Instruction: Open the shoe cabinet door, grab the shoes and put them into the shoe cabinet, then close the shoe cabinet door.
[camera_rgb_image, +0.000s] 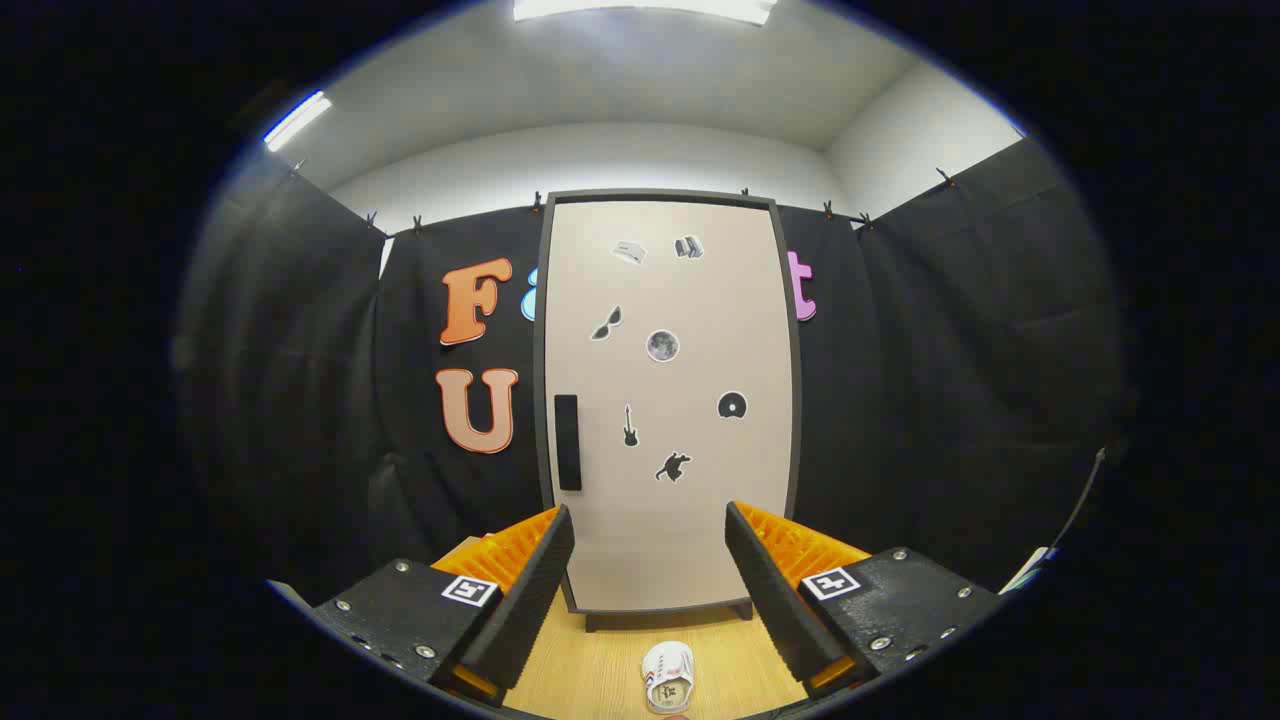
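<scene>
Now, with the gripper (650, 560) spread wide and empty, cabinet door (668, 400) shut at centre frame and shoe (668, 677) low between the fingers, aim for the dark handle (567, 442) at centre-left.

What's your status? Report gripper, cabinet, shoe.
Gripper open, empty. Tall beige shoe cabinet door shut, black handle untouched ahead. White shoe on wooden table between the fingers. Nothing blocking door.
</scene>
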